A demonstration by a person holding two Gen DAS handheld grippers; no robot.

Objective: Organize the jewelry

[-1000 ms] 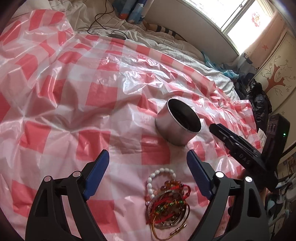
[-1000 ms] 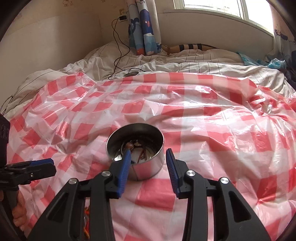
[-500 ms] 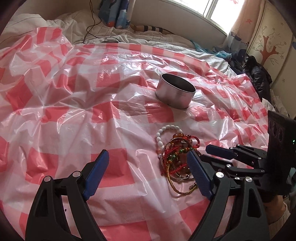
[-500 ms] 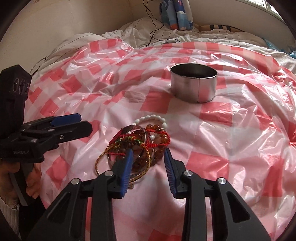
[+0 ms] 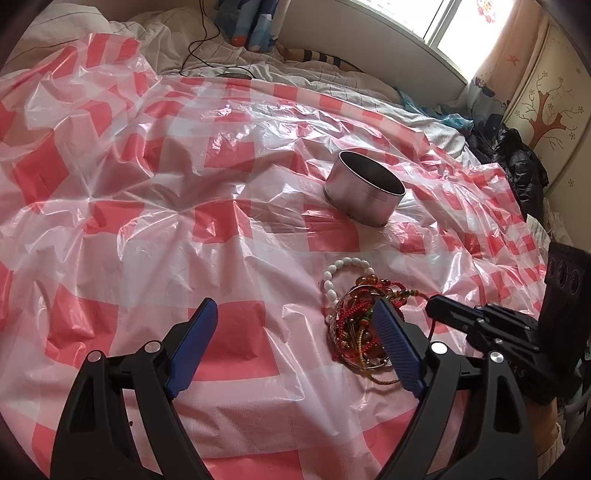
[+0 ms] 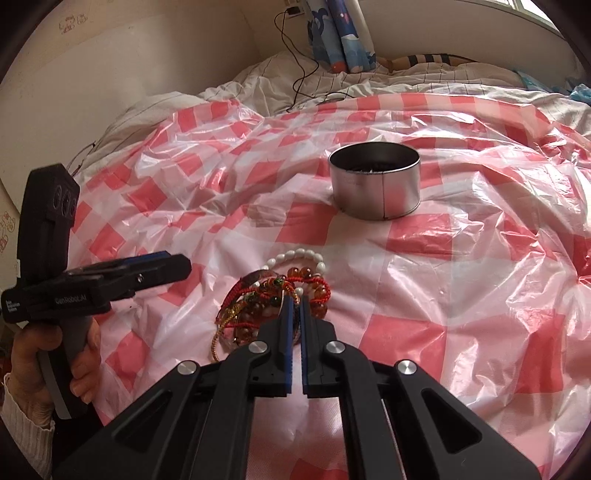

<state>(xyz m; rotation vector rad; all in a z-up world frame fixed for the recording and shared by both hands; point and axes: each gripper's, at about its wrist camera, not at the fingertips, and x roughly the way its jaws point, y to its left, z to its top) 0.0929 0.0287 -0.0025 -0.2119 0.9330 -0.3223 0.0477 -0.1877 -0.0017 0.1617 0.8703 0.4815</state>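
Checked sheet on a bed: right gripper (image 6: 294, 304) pinched shut in the bracelet tangle (image 6: 273, 299), left gripper (image 5: 295, 325) wide open, empty; lifting may drag the whole clump.

Red-checked plastic sheet (image 6: 461, 258), white bedding (image 6: 369, 85), black cable (image 6: 295, 51), blue curtain (image 6: 343, 33)

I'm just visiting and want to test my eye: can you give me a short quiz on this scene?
1. True or false: the tin stands upright on the checked sheet.
2. Which gripper's fingers are shut in the jewelry pile: A left, B right?
3. What colour is the bead bracelet nearest the tin?

Key: 1 true; 2 B; 3 white.
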